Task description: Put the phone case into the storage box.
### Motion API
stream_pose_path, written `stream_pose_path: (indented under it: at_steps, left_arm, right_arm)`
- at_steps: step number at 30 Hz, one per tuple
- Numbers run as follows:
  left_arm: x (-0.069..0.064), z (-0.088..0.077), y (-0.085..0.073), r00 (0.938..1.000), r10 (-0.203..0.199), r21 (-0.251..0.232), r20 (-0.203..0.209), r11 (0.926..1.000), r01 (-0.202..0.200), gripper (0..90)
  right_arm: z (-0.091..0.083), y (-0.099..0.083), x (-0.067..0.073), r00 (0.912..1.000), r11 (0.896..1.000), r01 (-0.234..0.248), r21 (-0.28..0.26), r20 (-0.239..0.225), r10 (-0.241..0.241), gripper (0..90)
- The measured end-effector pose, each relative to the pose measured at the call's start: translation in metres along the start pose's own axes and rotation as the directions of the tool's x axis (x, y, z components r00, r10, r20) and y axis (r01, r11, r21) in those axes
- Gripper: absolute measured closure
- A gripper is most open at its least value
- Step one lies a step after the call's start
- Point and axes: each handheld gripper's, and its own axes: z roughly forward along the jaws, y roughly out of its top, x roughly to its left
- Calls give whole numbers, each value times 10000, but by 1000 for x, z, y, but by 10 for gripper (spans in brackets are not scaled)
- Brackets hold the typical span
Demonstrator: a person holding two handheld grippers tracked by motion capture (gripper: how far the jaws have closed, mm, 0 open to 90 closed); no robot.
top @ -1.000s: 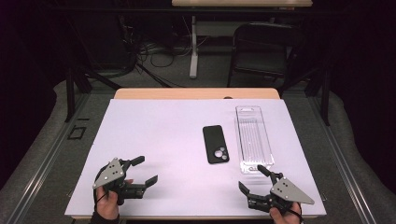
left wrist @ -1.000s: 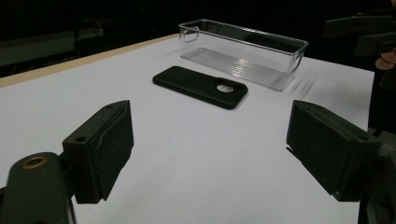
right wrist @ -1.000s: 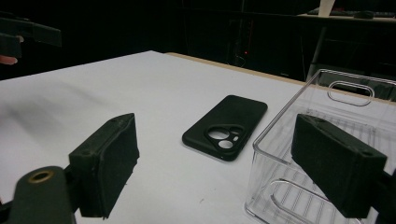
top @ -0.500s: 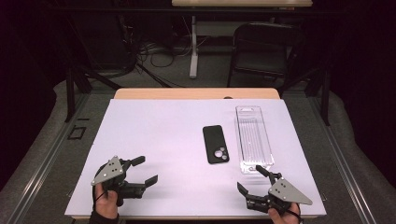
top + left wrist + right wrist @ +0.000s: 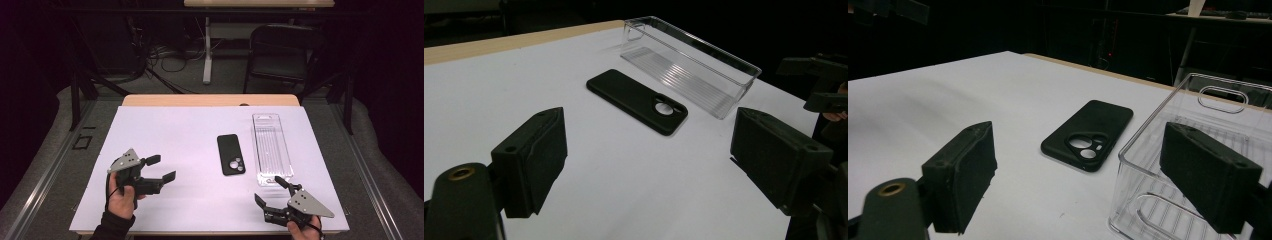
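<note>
A black phone case [image 5: 231,154] lies flat on the white table cover [image 5: 190,135], its back up, a little right of the middle. It is a slim rounded rectangle with a matte surface, and at its near end sits a cutout block for the cameras: two round holes and a smaller opening beside them, seen clearly in the right gripper view [image 5: 1088,134]. Just to its right, apart from it, lies a long clear plastic tray [image 5: 271,148] with a ribbed floor and a slot handle at each end. The left gripper [image 5: 159,168] hangs over the near left of the cover, released, jaws wide with nothing between them. The right gripper [image 5: 270,190] sits at the near right, just short of the tray's near end, jaws likewise spread and empty.
</note>
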Motion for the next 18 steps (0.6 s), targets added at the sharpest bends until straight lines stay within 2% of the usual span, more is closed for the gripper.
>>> stream_pose_path:
  at_steps: [5,8,11,13,15,18]
  left_arm:
    - [-7,11,21,9996,248,402,148,9989,-254,150]
    - [-8,20,32,9993,13,775,385,9970,-42,150]
    - [-7,34,42,9973,-473,1227,560,9916,401,150]
    - [-6,38,45,9963,-565,1388,646,9892,471,149]
    - [-6,50,54,9945,-784,1831,692,9810,646,149]
    - [-7,62,62,9946,-814,2125,636,9749,662,148]
  right_arm:
    - [0,0,-1,10000,10000,-67,-36,27,67,142]
    - [0,0,-1,10000,9999,-77,-94,41,78,142]
    - [0,0,-1,10000,9999,-79,-93,56,80,142]
    - [0,0,-1,10000,10000,-67,-52,42,67,142]
    - [0,-1,-2,10000,9999,-77,-82,62,78,142]
    - [0,-1,-2,9999,10000,-92,1,64,92,142]
